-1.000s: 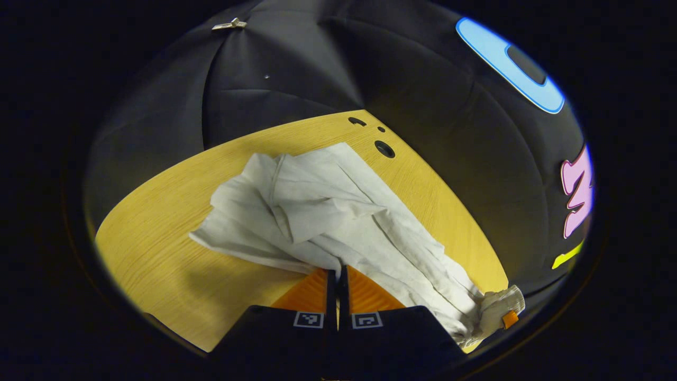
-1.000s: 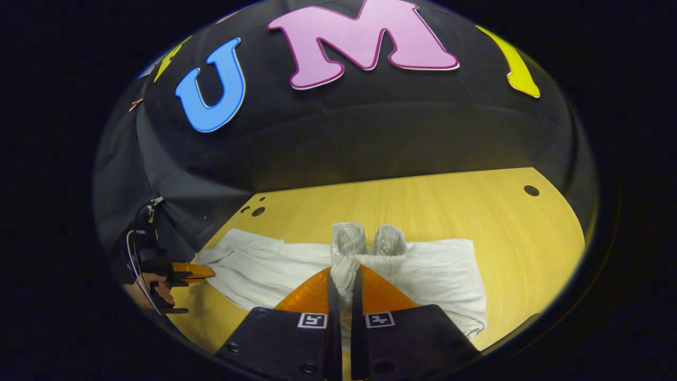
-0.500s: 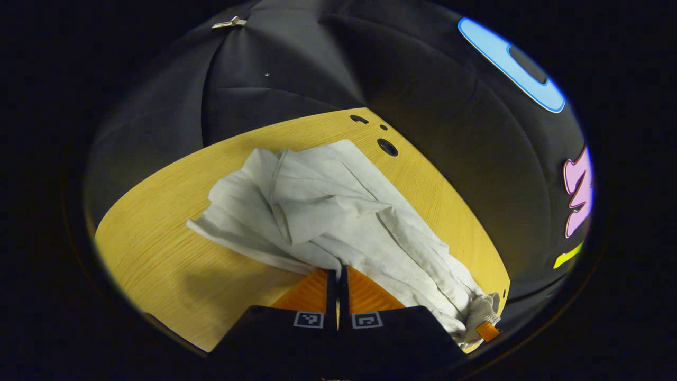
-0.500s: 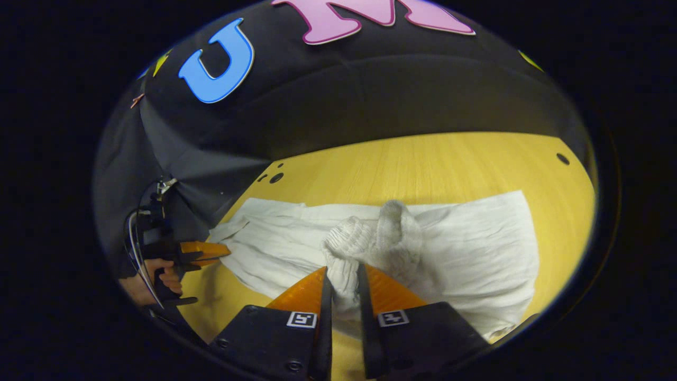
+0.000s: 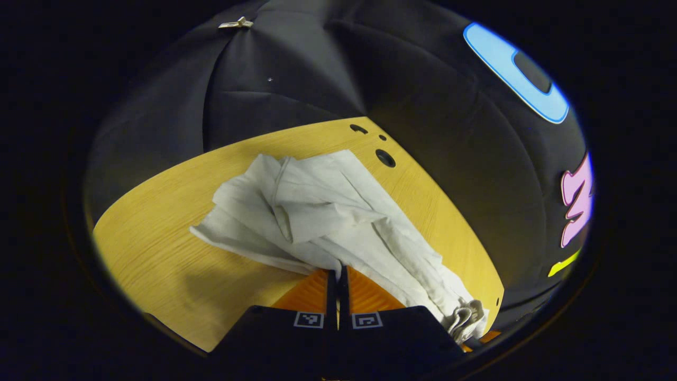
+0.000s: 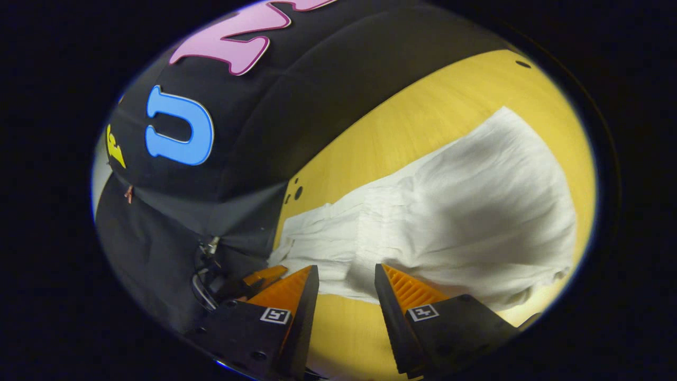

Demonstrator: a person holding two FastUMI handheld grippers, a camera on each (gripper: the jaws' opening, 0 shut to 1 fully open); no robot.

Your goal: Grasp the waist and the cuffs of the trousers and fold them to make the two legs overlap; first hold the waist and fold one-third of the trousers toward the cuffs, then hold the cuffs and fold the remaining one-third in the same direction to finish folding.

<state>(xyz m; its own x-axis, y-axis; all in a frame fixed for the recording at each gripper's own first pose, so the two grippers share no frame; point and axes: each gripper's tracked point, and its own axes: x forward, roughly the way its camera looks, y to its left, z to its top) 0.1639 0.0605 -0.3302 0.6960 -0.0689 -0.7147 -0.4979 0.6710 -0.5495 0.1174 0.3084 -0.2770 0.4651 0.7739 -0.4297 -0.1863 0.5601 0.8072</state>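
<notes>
White trousers (image 5: 322, 211) lie crumpled and folded over on the wooden table (image 5: 158, 254). My left gripper (image 5: 337, 272) is shut, with the near edge of the cloth pinched between its tips. The ribbed cuffs (image 5: 468, 316) rest on the cloth at the lower right, beside a bit of the right gripper's finger (image 5: 478, 336). In the right gripper view, my right gripper (image 6: 346, 283) is open with nothing between its fingers, just short of the trousers (image 6: 449, 211). The left gripper (image 6: 262, 276) shows at the cloth's left end, partly hidden behind my right gripper's finger.
Several small round holes (image 5: 385, 157) mark the table's far corner, also seen as holes (image 6: 299, 193) near the cloth's left end. The black booth wall closes in behind the table (image 6: 423, 106). Bare wood (image 5: 148, 222) lies left of the trousers.
My right gripper opened and let go of the cuffs, which now lie on the trousers; its view rolled and swung left. The left gripper stayed shut and barely moved.
</notes>
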